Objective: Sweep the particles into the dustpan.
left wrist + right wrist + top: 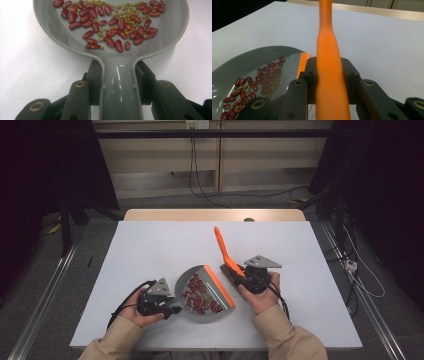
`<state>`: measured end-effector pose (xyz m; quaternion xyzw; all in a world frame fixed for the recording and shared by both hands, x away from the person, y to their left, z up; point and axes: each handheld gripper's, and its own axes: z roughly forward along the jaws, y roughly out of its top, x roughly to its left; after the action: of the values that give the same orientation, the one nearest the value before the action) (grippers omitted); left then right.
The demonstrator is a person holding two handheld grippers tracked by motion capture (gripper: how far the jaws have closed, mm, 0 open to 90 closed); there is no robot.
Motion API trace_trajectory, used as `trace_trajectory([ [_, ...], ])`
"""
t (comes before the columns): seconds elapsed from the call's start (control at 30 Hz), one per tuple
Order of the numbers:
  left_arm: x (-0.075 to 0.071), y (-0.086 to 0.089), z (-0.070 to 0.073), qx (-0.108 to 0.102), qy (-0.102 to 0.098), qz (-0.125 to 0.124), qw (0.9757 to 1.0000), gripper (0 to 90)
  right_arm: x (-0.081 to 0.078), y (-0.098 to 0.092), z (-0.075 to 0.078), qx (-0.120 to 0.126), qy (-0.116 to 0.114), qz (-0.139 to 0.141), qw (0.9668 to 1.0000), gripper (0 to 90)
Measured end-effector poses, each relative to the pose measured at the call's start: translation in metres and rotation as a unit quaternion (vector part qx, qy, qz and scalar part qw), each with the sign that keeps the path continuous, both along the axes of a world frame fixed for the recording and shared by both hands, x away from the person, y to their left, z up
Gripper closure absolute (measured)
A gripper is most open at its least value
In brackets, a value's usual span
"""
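Item: grey dustpan (pixel 200 292) of beans, with orange hand brush (pixel 226 254), on white table (pixel 150 245).

Left gripper (pixel 172 309) clamped the dustpan's handle, pan resting on the table, orange lip facing right. Right gripper (pixel 239 274) clamped the brush handle, long axis rising away from the person, bristle end just beside that lip. Red kidney beans (pixel 110 25) and small green beans (pixel 125 11) lay inside the pan.
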<state>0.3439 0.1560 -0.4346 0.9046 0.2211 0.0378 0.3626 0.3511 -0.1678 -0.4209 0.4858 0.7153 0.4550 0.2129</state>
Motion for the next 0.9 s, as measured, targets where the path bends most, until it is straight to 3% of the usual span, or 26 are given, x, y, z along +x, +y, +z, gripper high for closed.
trace_trajectory([
  [0.2, 0.004, 0.007, 0.006, -0.021, -0.011, 0.024, 0.9994, 63.4, 0.001, -0.012, 0.002, 0.000, -0.005, -0.007, 1.0000, 71.0],
  [0.27, 0.005, 0.009, 0.007, -0.028, -0.006, 0.035, 0.9990, 63.3, 0.002, -0.014, 0.003, 0.002, -0.005, -0.010, 0.9999, 71.0],
  [0.53, 0.009, 0.015, 0.011, -0.036, -0.009, 0.063, 0.9973, 63.4, 0.003, -0.023, 0.004, 0.003, -0.006, -0.016, 0.9999, 71.0],
  [0.9, 0.018, 0.024, 0.014, -0.050, -0.018, 0.110, 0.9925, 63.4, 0.003, -0.033, 0.004, 0.006, -0.006, -0.023, 0.9997, 71.0],
])
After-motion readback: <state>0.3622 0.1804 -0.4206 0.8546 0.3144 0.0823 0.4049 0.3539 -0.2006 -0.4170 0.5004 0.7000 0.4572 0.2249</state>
